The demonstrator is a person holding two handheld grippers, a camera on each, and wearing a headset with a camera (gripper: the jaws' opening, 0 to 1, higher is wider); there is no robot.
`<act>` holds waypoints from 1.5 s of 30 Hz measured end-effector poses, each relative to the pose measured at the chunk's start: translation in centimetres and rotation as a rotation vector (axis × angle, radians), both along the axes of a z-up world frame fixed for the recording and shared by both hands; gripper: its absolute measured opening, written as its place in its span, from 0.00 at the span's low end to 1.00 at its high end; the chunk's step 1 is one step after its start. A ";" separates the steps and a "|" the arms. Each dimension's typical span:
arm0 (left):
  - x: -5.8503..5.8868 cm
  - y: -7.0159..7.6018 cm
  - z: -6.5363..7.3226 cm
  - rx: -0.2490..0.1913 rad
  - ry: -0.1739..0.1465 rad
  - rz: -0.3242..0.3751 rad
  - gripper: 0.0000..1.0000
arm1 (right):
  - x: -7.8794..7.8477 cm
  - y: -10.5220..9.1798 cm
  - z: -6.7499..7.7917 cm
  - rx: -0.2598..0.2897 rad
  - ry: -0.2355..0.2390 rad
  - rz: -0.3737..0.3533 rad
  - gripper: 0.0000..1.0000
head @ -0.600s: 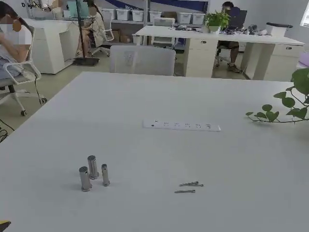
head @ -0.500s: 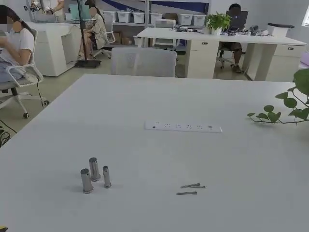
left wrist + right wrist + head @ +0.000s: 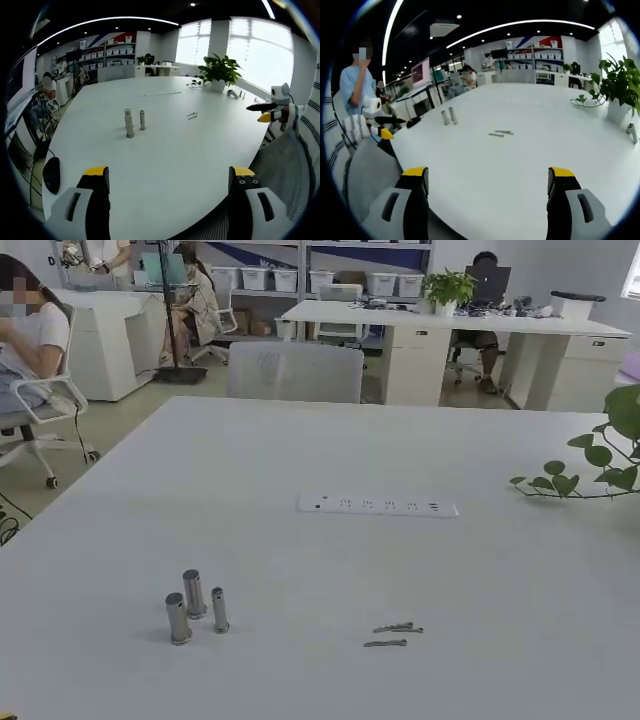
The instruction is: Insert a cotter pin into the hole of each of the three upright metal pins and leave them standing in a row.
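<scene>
1. While both grippers hang off the near edge, the table (image 3: 330, 450) takes most of the head view: large, white, matte, smooth, with a rounded edge in the gripper views.
2. Office chair (image 3: 295, 367) at the far side: grey mesh back, rectangular, pushed up to the table.
3. Plant (image 3: 590, 465) at the right edge: thin trailing stem with round green leaves lying over the tabletop.
4. Left gripper (image 3: 169, 172): grey bodies, black fingers (image 3: 97, 195) with yellow tips. The jaws are spread wide with nothing between them, hovering short of the table edge. It also enters the right gripper view from the left.
5. Right gripper (image 3: 488, 172): same build. The jaws are spread wide and hold nothing. It also enters the left gripper view from the right.
6. Power strip (image 3: 377, 506): long, flat, white plastic bar lying across the mid-table.
7. Metal pins (image 3: 195, 602): three short cylinders of shiny grey steel, upright near the front left of the table. They stand close in a triangle, not a row, and one is slimmer. The holes are too small to make out.
8. Cotter pins (image 3: 395, 633): thin grey wire pieces lying flat, well right of the metal pins. One lies nearer and the rest lie together just behind it. The exact count is blurry.
9. Versus 0.6 s ago: the head camera has tilted slightly, so the whole frame has shifted. The metal pins, cotter pins and power strip keep the same layout on the table.
</scene>
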State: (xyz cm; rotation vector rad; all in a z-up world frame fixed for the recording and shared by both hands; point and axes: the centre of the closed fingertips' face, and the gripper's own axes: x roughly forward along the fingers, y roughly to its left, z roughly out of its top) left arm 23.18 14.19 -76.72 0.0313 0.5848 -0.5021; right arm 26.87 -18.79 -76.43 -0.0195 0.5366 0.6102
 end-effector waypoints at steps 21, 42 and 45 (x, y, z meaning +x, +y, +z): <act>0.0 -0.3 -0.2 -0.005 0.008 -0.011 0.99 | 0.0 -0.4 -0.5 -0.010 0.008 -0.002 1.00; 0.2 -0.6 -0.2 0.004 0.012 -0.025 0.99 | -0.1 -0.2 -1.1 -0.015 0.024 -0.002 1.00; 0.3 -0.6 -0.1 0.000 0.012 -0.021 0.99 | -0.1 -0.3 -1.1 -0.015 0.025 -0.003 1.00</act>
